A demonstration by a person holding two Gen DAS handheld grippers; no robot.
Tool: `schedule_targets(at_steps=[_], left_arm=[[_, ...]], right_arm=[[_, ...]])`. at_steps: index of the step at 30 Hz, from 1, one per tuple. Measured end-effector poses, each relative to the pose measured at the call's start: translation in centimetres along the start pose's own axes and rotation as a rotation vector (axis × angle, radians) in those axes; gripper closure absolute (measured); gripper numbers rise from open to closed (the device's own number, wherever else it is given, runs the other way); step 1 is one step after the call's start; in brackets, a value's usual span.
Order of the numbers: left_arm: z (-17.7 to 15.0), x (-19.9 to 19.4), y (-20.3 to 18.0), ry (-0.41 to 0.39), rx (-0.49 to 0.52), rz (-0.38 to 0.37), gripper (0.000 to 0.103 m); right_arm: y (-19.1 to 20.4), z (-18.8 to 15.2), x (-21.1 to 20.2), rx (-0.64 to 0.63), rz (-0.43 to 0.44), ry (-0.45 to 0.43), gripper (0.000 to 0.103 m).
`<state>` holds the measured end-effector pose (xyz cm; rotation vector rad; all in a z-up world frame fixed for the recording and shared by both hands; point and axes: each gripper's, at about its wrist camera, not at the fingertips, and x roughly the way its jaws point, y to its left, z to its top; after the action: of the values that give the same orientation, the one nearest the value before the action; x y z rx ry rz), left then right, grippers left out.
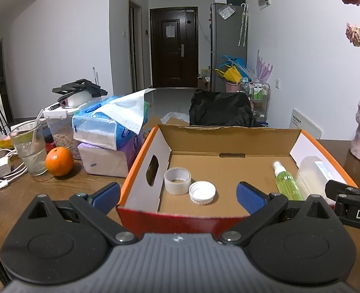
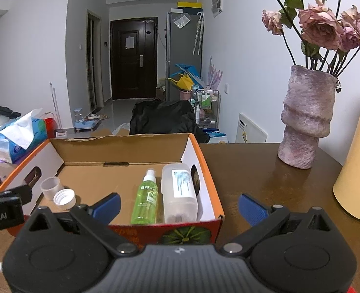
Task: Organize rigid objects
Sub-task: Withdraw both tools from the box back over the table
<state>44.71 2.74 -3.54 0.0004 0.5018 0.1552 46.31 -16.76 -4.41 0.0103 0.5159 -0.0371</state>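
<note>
Both my grippers sit just in front of the cardboard box, jaws spread wide and holding nothing: the left gripper faces the box's left half, the right gripper its right front corner.

Inside, a tape roll and a white cap lie touching on the left; a green spray bottle and a clear bottle lie side by side against the right wall.

All four look light and stiff. I judge the bottles smooth and likely to roll, so I would pinch across the body near the middle, not the thin nozzle. The cap is shallow, best taken across its ribbed rim. The tape roll I would take across its wall
</note>
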Motion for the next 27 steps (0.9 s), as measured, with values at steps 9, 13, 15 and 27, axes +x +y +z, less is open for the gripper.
schedule_targets(at_steps=[9,13,15,27], left_arm=[[-1.4,-2.2,0.3,0.007,0.006,-0.008,0.0],[-2.2,-3.3,0.4,0.009,0.009,-0.011,0.0],[-2.5,-3.9,0.4,0.01,0.012,-0.013,0.0],[-4.4,-6.7,1.0,0.021,0.014,-0.013,0.0]], right_arm=[[-0.1,-1.3,-2.1,-0.008,0.006,0.001,0.0],[-0.1,-1.9,-3.0,-0.012,0.01,0.001,0.0],[-0.1,-2.3,-3.5,-0.014,0.013,0.002,0.0],[0.6,-4.7,-6.4,-0.05,0.025,0.007,0.0]])
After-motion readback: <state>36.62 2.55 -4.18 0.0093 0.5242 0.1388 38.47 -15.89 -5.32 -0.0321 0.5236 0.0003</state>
